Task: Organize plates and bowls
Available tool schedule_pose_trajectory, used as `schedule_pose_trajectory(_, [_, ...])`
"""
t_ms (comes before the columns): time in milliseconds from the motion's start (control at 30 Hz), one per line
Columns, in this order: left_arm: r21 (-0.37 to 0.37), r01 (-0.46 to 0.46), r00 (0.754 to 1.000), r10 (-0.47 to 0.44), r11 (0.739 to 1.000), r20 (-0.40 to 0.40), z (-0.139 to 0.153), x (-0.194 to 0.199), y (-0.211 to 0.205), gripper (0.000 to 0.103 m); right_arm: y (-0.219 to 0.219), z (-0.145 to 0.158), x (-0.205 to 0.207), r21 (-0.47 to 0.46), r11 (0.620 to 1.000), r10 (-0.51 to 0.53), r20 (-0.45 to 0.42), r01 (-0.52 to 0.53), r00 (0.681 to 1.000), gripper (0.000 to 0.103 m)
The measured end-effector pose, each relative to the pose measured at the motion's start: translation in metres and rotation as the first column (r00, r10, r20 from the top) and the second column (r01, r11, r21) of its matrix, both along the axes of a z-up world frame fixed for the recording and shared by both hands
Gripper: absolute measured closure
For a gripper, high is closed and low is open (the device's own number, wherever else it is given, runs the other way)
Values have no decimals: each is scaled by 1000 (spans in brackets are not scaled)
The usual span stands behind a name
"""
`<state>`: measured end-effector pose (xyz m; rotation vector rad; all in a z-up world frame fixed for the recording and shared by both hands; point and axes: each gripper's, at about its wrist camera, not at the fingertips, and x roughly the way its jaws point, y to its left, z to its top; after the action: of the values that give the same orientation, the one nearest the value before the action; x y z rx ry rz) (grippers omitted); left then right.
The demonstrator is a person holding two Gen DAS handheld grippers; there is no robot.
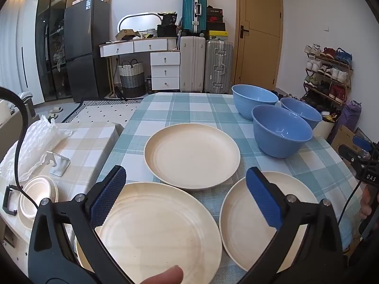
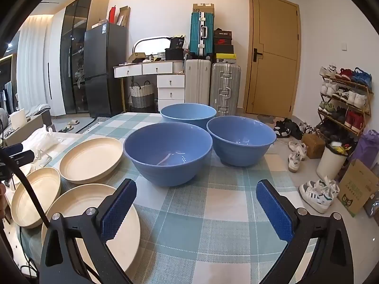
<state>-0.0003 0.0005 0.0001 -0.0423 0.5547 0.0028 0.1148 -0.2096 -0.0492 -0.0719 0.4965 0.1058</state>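
Nothing is sorted yet, as far as the frames show. All places are given from the nearest blue bowl (image 2: pixel 168 153).

Left to right: three cream plates sit singly on the checked bench (image 2: pixel 213 213), all left of that bowl. The leftmost plate (image 2: pixel 35 196) is well apart from it at the bench's left edge. The far plate (image 2: pixel 91 159) is just beside the bowl's left side. The near plate (image 2: pixel 94 222) lies in front-left of it, under the right gripper's left finger. No plate rests on another, though their rims are close.

Then the bowls: the big back bowl (image 2: pixel 188 114) stands right behind the landmark bowl, and the third bowl (image 2: pixel 241 139) sits just to its right. Rims look near or touching; I cannot tell which. None is nested.

The left gripper (image 1: pixel 187 198) hangs over the plates with fingers spread wide and nothing between them. The right gripper (image 2: pixel 196 213) hangs over bare cloth in front of the landmark bowl, fingers equally wide apart and empty.

Judged left to do: stack three plates, nest three bowls. Basically the whole job.
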Motion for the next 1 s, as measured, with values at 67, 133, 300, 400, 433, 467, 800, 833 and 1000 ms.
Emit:
schedule_pose_trajectory(67, [2,-2,1000,2,1000,-3,0,0,0,2,0,0,0,0,1000,0,1,0,1000,0])
schedule_pose_trajectory(133, [1,-1,1000,1,1000,-2,0,0,1,2,0,0,0,3,1000,1,-1,-1,1000,0])
schedule_pose_trajectory(300, [5,-1,1000,1,1000,-6,0,1,1,2,1,2,1,8,1000,7,-3,-7,1000,0])
schedule_pose_trajectory(400, [11,-4,1000,4,1000,-4,0,0,-1,2,2,-1,1,6,1000,5,0,-5,1000,0])
schedule_pose_trajectory(433, [11,-4,1000,4,1000,-4,0,0,0,2,2,-1,1,7,1000,5,-2,-5,1000,0])
schedule_pose_trajectory(467, [10,-3,1000,3,1000,-4,1,0,0,2,2,-1,1,7,1000,6,-4,-6,1000,0])
schedule_pose_trajectory(800, [16,-5,1000,5,1000,-5,0,0,-1,2,5,-4,0,9,1000,10,-8,-10,1000,0])
schedule_pose_trajectory(833, [16,-6,1000,6,1000,-4,0,0,-1,2,5,-4,-1,9,1000,9,-7,-9,1000,0])
schedule_pose_trajectory(1000, [17,-6,1000,6,1000,-4,0,0,-1,2,6,-4,-1,8,1000,8,-7,-8,1000,0])
